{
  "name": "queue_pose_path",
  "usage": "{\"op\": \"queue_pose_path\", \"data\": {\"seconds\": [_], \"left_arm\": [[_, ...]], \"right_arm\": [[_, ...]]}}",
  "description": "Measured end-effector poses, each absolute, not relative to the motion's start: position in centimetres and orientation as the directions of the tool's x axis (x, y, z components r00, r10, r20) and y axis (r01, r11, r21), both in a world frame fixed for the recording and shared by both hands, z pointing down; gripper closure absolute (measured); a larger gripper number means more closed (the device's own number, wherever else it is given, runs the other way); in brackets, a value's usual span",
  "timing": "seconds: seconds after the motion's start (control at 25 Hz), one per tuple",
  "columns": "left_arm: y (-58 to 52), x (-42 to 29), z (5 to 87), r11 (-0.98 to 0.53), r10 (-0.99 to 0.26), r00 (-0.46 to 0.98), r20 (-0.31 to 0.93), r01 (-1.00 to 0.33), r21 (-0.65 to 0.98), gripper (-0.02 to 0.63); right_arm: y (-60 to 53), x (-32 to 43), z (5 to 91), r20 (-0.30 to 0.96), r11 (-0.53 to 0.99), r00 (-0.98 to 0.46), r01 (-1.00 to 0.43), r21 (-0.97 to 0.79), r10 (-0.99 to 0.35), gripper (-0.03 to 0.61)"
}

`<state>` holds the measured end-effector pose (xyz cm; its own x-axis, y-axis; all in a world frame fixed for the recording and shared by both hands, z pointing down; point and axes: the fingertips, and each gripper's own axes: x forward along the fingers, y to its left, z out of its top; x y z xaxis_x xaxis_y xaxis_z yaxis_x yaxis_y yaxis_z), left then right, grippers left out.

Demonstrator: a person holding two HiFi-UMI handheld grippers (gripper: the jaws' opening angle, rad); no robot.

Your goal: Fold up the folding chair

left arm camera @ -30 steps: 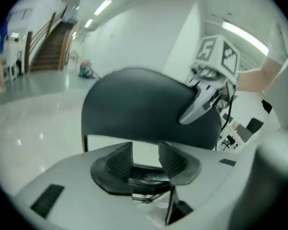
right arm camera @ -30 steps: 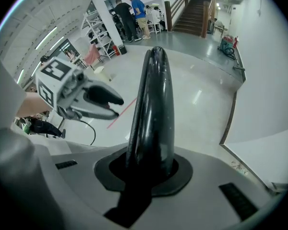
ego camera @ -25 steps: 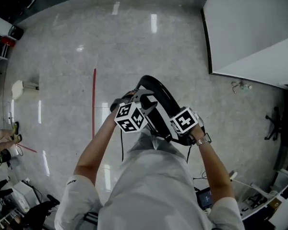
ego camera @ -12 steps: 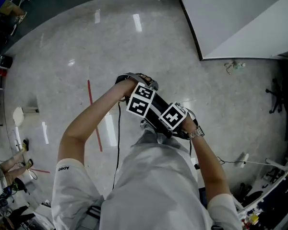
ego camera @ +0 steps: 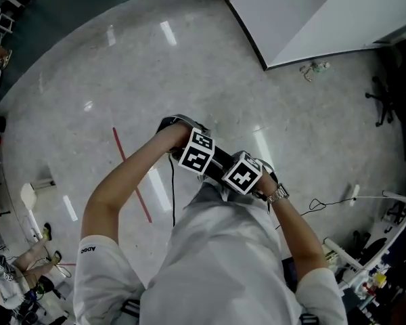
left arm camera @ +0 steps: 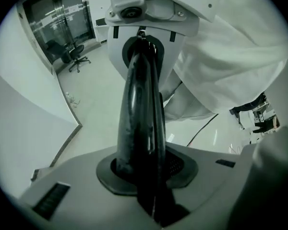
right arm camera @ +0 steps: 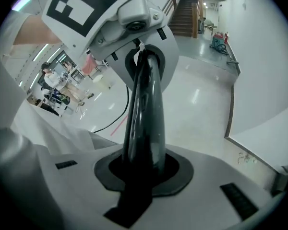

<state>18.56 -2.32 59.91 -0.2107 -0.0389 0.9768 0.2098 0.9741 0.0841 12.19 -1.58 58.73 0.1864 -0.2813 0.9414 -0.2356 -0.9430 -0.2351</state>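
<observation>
The left tongs (left arm camera: 145, 128) pinch the glossy black tubular frame of the folding chair (left arm camera: 133, 90). They have just been closing, and the tube lies between them, running straight out toward the face of the other gripper. The right tongs (right arm camera: 143, 128) are clamped on the same tube a little further along, and the frame fills their gap too.

In the head view the two grippers sit side by side, close in front of the person's waist. Each is under its black-and-white marker cube, the left cube (ego camera: 197, 151) and the right cube (ego camera: 242, 174), and a short stretch of black frame shows between the cubes. The rest of the chair is hidden beneath the grippers, the forearms and the person's white shirt (ego camera: 216, 263), so how it lies cannot be told.

A thin black cord (ego camera: 172, 198) drops from beside the left cube, and a metal wristwatch (ego camera: 278, 194) sits on the right wrist. Below is a pale, speckled, polished floor (ego camera: 189, 66). A red strip (ego camera: 130, 171) on the floor runs near the left forearm. A large white wall block (ego camera: 304, 12) stands well apart at the upper right, with small litter (ego camera: 312, 67) at its foot. A black cable (ego camera: 331, 200) trails across the floor to the right.

The left gripper view also shows a black office chair (left arm camera: 73, 56) by glass doors. The right gripper view shows a staircase (right arm camera: 185, 16) at the far end.
</observation>
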Motion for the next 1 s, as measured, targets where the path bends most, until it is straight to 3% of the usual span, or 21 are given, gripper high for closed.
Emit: {"op": "queue_pose_path", "data": {"seconds": [0.48, 1.0], "left_arm": [[-2.1, 16.9, 59.6, 0.962, -0.122, -0.196, 0.973, 0.217, 0.165, 0.555], [6.2, 7.7, 58.3, 0.953, -0.133, -0.152, 0.979, 0.251, 0.169, 0.56]], "right_arm": [[-0.4, 10.5, 58.6, 0.943, -0.953, 0.199, -0.203, -0.225, -0.265, 0.531], [8.8, 1.3, 57.6, 0.946, -0.944, 0.194, -0.257, -0.208, -0.261, 0.534]]}}
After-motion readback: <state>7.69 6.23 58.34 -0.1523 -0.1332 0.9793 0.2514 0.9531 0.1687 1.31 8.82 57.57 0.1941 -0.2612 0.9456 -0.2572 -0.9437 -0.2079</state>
